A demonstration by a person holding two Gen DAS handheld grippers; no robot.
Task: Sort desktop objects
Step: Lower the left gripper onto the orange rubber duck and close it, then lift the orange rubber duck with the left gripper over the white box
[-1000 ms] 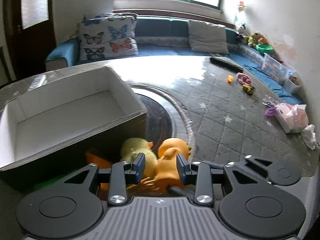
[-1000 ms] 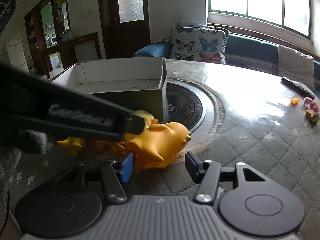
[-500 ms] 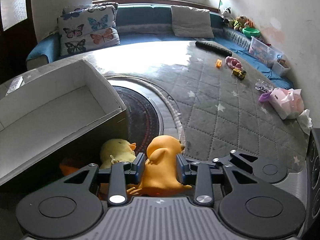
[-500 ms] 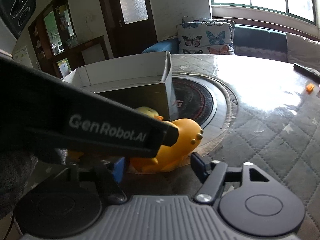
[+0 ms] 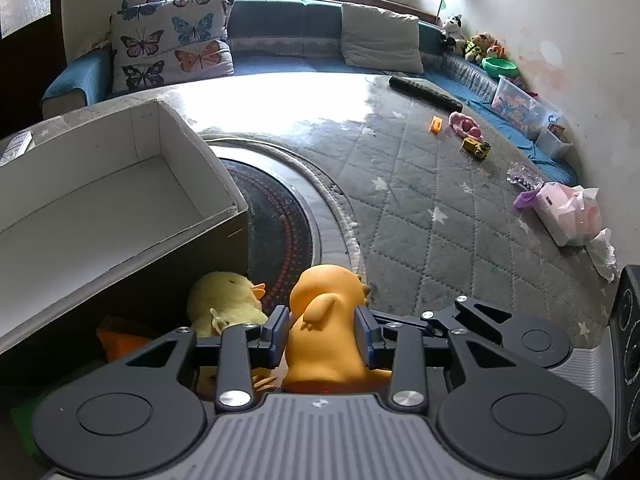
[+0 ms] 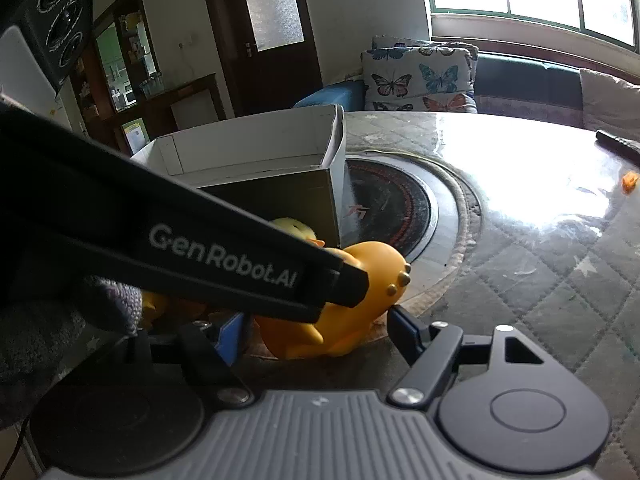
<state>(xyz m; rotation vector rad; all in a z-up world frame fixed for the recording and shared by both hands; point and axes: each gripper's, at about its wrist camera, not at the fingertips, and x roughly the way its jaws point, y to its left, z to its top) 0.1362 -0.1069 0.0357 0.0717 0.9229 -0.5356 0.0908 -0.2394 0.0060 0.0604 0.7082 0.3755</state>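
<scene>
Left fingers: closed on the orange duck, pads against both flanks.
Right fingers: spread apart, one on each side of the same duck, not pressing it.
Orange duck: low over the worktop, just in front of the box.
Yellow duck: just beside it, against the box wall.
Cardboard box: open-topped, left of both ducks.

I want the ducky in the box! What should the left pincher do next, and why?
Probably lift it straight up. The left gripper has its pads against both sides of the orange duck, which seems to sit on the table below the white box's rim. The box stands just to its left, so lifting should come first.
</scene>
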